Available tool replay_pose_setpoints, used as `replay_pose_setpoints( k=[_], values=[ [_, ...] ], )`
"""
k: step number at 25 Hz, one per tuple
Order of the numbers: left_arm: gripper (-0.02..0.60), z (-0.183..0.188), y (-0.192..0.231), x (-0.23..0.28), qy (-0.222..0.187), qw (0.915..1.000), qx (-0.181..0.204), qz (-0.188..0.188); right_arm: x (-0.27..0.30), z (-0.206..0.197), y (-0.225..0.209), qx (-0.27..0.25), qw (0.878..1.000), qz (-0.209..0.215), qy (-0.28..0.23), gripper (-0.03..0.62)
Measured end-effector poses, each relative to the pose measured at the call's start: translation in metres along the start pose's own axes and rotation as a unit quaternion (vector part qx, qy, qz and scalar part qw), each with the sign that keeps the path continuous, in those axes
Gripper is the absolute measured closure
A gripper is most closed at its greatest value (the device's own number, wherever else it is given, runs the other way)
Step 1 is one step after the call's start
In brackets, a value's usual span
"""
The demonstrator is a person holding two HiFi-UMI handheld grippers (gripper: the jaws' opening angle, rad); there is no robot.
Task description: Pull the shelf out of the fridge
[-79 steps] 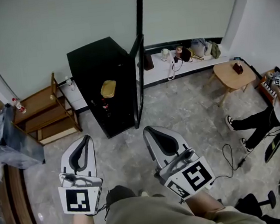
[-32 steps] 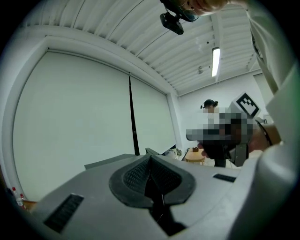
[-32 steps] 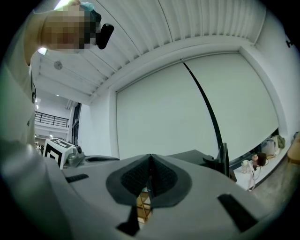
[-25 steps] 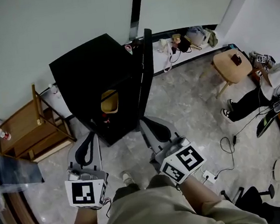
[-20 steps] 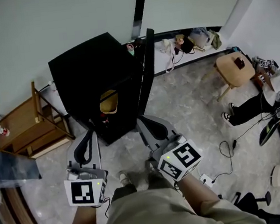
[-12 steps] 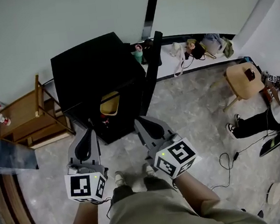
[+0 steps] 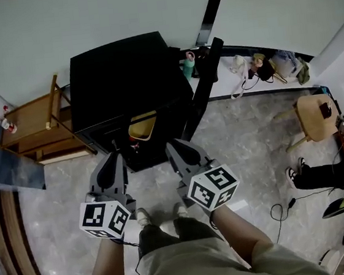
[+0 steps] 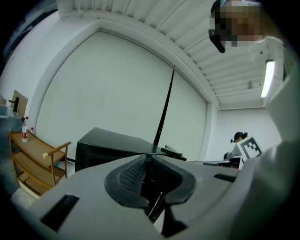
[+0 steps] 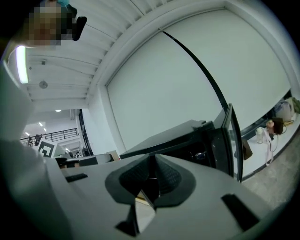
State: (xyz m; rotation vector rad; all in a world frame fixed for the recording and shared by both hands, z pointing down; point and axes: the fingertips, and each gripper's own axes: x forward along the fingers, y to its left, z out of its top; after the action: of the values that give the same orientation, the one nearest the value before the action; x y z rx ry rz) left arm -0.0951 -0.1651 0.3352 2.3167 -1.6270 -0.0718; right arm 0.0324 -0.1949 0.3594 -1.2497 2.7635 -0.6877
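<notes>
A black mini fridge (image 7: pixel 128 86) stands against the wall with its door (image 7: pixel 205 90) swung open to the right. A yellow container (image 7: pixel 141 128) and a small red item (image 7: pixel 134 146) show in its dark opening; the shelf itself is too dark to make out. My left gripper (image 7: pixel 114 156) is shut and empty, just in front of the fridge's lower left. My right gripper (image 7: pixel 171 145) is also shut and empty, by the opening's lower right. In the left gripper view the closed left gripper (image 8: pixel 151 160) points at the fridge (image 8: pixel 110 144). The right gripper (image 9: pixel 152 163) faces the open door (image 9: pixel 230 140).
A wooden rack (image 7: pixel 32 128) stands left of the fridge. A green bottle (image 7: pixel 189 68) and clutter (image 7: pixel 263 67) sit on a low ledge behind the door. A round wooden stool (image 7: pixel 317 111), a seated person's legs (image 7: pixel 315 174) and a floor cable (image 7: pixel 284 204) are at the right.
Both grippers have moved forward and down toward the fridge opening, and the fridge now sits closer in the head view. The jaws stayed shut.
</notes>
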Motion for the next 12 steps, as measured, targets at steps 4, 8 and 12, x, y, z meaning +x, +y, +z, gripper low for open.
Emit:
replay_pose_setpoints(
  k=[4, 8, 12],
  values=[
    [0.508, -0.022, 0.018, 0.018, -0.008, 0.9984, -0.056, -0.004, 0.024, -0.017, -0.015, 0.019, 1.000, 0.010, -0.008, 0.570],
    [0.476, -0.055, 0.033, 0.035, -0.009, 0.9933, -0.114, -0.019, 0.042, -0.039, -0.027, 0.050, 0.998, 0.016, -0.023, 0.517],
    [0.437, -0.083, 0.050, 0.049, -0.019, 0.9846, -0.170, -0.033, 0.057, -0.066, -0.045, 0.089, 0.995, 0.002, -0.039, 0.511]
  ],
)
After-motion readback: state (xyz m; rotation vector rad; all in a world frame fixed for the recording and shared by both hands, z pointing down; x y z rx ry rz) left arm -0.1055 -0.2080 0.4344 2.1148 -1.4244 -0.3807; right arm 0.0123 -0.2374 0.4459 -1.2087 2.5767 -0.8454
